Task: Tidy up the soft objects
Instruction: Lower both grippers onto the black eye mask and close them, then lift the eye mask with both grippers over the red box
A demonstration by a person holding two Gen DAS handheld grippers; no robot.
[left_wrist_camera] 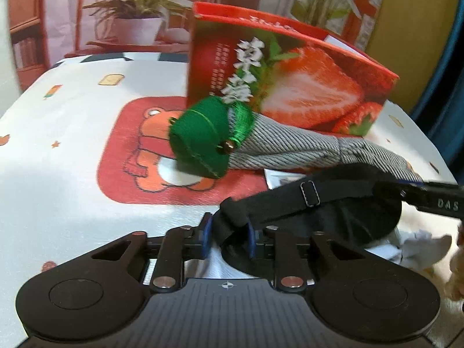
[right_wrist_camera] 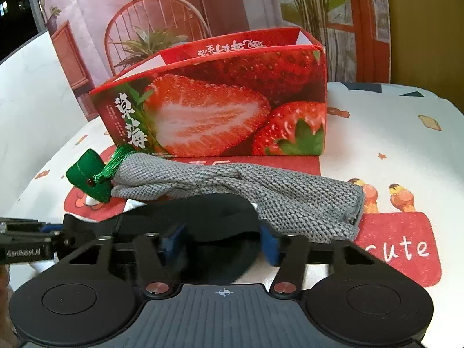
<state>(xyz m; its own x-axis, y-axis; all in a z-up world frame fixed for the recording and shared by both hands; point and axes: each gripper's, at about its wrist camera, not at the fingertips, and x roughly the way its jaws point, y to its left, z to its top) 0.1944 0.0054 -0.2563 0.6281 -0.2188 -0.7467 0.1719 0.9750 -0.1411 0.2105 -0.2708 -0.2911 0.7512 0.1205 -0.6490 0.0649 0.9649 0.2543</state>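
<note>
**Soft goods on printed tablecloth: black eye mask, grey knit piece, green felt pouch**

Item 1: black eye mask [left_wrist_camera: 333, 203], with strap and slider buckle, low over the tablecloth [left_wrist_camera: 72, 133], directly in front of the strawberry box [right_wrist_camera: 220, 107].

Tools: left gripper [left_wrist_camera: 227, 239], blue pads pinching the bunched strap end of the mask. Right gripper [right_wrist_camera: 223, 243], blue pads standing at either side of the mask's padded body; whether they press on it cannot be told.

Item 2: grey knit piece [right_wrist_camera: 261, 191], lying lengthwise between mask and box, one end touching the mask.

Item 3: green felt pouch [left_wrist_camera: 200, 139], with bead and green tassel, at the knit piece's far end, tilted on the red bear print.

Surroundings: open red strawberry box, upright; potted-plant backdrop [left_wrist_camera: 136, 8] behind.
</note>
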